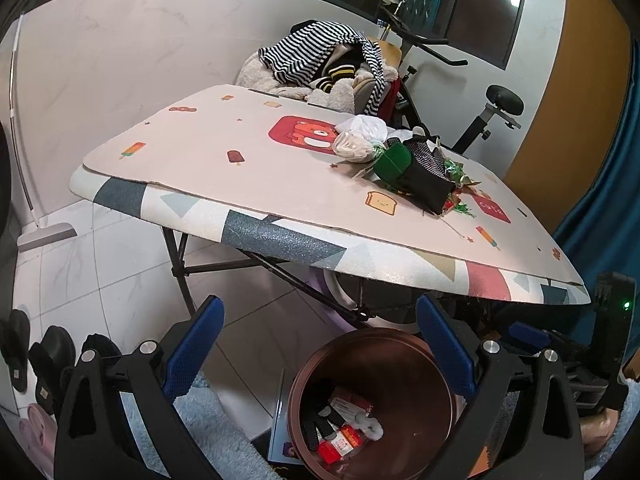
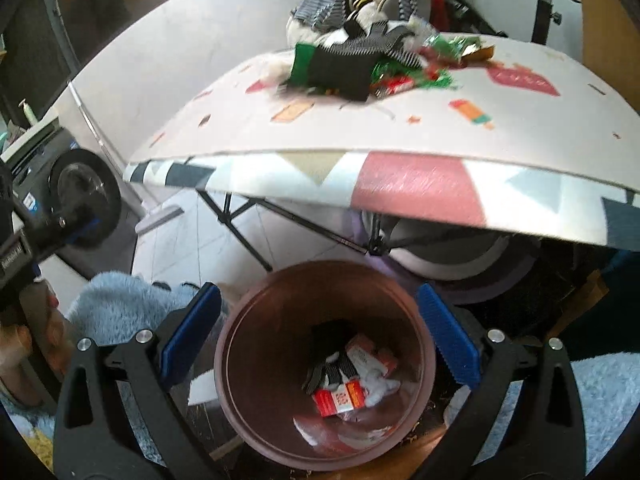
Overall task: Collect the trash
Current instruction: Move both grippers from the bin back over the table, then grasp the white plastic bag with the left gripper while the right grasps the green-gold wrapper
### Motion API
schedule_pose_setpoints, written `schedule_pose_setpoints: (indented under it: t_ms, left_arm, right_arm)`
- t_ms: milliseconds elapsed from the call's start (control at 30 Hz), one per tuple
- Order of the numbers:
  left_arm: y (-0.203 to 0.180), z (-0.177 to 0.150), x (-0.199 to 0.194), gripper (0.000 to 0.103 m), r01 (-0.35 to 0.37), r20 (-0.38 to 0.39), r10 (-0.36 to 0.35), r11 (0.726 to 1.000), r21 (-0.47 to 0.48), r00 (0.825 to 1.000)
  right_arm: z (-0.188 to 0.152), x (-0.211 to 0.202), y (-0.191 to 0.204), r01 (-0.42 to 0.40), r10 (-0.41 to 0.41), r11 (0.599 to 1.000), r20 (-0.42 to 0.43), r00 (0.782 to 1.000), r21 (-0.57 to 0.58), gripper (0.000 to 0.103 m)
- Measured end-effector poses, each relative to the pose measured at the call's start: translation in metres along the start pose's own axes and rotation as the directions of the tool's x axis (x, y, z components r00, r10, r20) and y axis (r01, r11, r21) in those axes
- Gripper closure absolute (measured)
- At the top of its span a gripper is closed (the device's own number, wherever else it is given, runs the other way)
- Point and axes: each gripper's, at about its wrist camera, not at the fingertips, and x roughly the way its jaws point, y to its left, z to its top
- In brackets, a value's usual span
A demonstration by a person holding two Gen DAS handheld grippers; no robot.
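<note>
On the tabletop (image 1: 224, 200), toward its far right part, sits the remaining trash pile (image 1: 404, 164): a white crumpled bag, a green piece, a black striped pouch, and green and red wrappers, all touching or overlapping. Pile's long axis runs roughly from the far middle of the tabletop toward its right edge. Trash bin (image 2: 324, 364) stands on the floor below the near edge and already holds red boxes, a black item and white scraps.

Right hand-held gripper (image 2: 320, 344) hangs over the bin mouth, jaws spread fully wide, nothing between them. Left hand-held gripper (image 1: 320, 356) is also wide open and empty, beside the bin.

From both, the pile lies up and forward, across the table edge. Judgement: neither is clearly nearer.
</note>
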Motion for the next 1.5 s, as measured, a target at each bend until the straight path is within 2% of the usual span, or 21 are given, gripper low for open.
schedule_pose_setpoints:
  t_ms: [133, 267, 433, 533, 600, 833, 933, 1200, 1367, 1500]
  left_arm:
    - [-0.001, 0.002, 0.003, 0.009, 0.001, -0.013, 0.000, 1.000, 0.014, 1.000]
    - [0.002, 0.008, 0.003, 0.009, 0.009, -0.004, -0.009, 1.000, 0.002, 1.000]
    - [0.005, 0.035, 0.012, 0.009, -0.006, 0.025, 0.006, 1.000, 0.006, 1.000]
    - [0.007, 0.054, 0.017, 0.009, -0.023, 0.054, 0.023, 1.000, -0.005, 0.998]
    - [0.009, 0.070, 0.022, 0.007, -0.033, 0.071, 0.034, 0.999, -0.015, 0.997]
    - [0.009, 0.112, 0.040, 0.006, -0.044, 0.113, 0.043, 0.999, 0.001, 0.993]
    - [0.009, 0.125, 0.049, 0.006, -0.061, 0.137, 0.058, 0.998, 0.017, 0.989]
    - [0.006, 0.151, 0.077, 0.006, -0.109, 0.159, 0.099, 0.993, 0.055, 0.982]
    - [0.006, 0.160, 0.091, 0.006, -0.124, 0.160, 0.109, 0.988, 0.088, 0.981]
    - [0.012, 0.162, 0.100, 0.006, -0.116, 0.151, 0.104, 0.991, 0.072, 0.983]
  right_arm:
    - [0.010, -0.009, -0.005, 0.016, -0.017, 1.000, 0.030, 0.999, 0.014, 0.006]
    - [0.033, -0.028, -0.023, 0.018, -0.023, 0.999, 0.103, 0.994, 0.041, 0.006]
    - [0.074, -0.039, -0.056, 0.040, -0.052, 0.995, 0.121, 0.991, 0.097, 0.006]
    - [0.096, -0.040, -0.072, 0.110, -0.123, 0.987, 0.113, 0.986, 0.117, 0.006]
    - [0.113, -0.040, -0.086, 0.126, -0.140, 0.984, 0.110, 0.984, 0.130, 0.006]
    - [0.151, -0.024, -0.110, 0.159, -0.168, 0.979, 0.057, 0.984, 0.126, 0.006]
    - [0.164, -0.014, -0.117, 0.213, -0.219, 0.971, 0.044, 0.975, 0.107, 0.006]
    - [0.202, 0.025, -0.141, 0.269, -0.270, 0.963, 0.025, 0.963, 0.038, 0.006]
    - [0.230, 0.048, -0.161, 0.240, -0.243, 0.968, 0.038, 0.969, 0.066, 0.006]
    - [0.254, 0.070, -0.170, 0.226, -0.232, 0.970, 0.060, 0.971, 0.089, 0.007]
